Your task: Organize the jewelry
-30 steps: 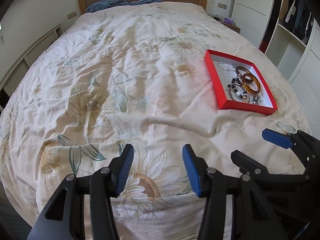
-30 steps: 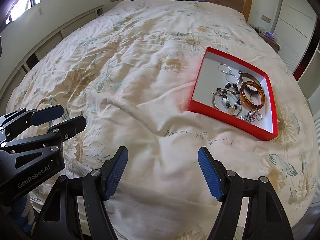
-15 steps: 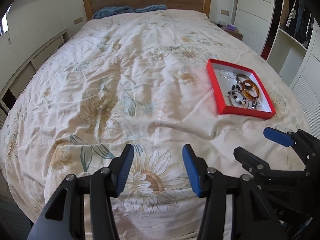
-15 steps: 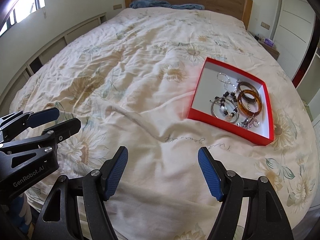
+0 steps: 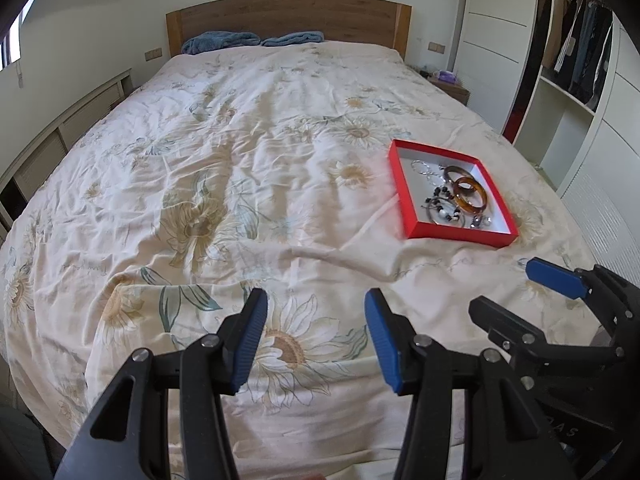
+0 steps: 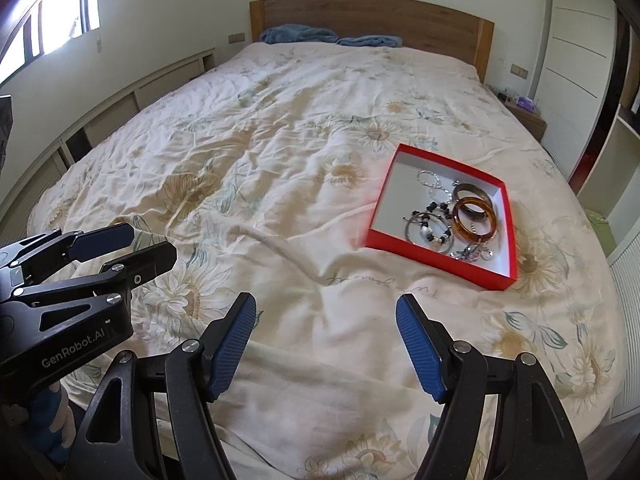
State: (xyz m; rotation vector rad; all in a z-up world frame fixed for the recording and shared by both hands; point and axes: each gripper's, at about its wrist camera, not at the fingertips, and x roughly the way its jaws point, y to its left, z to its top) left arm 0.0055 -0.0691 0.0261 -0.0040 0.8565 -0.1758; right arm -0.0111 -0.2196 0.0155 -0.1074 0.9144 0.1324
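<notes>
Both the left gripper (image 5: 316, 336) and right gripper (image 6: 326, 344) hung wide apart and empty, well short of the red tray (image 6: 440, 266), whose tangled bracelets (image 6: 434, 228) might snag together if grabbed.

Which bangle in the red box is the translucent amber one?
The nearer bangle in the red box, glossy orange-amber. It overlaps the darker brown bangle lying just behind it, toward the headboard. The beaded bracelets sit to its left.

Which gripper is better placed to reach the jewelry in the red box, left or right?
Probably the right gripper. The red box lies on the bed's right side, close ahead of it, while the left gripper sits further left, with the right one between it and the box. Both are open and empty.
</notes>
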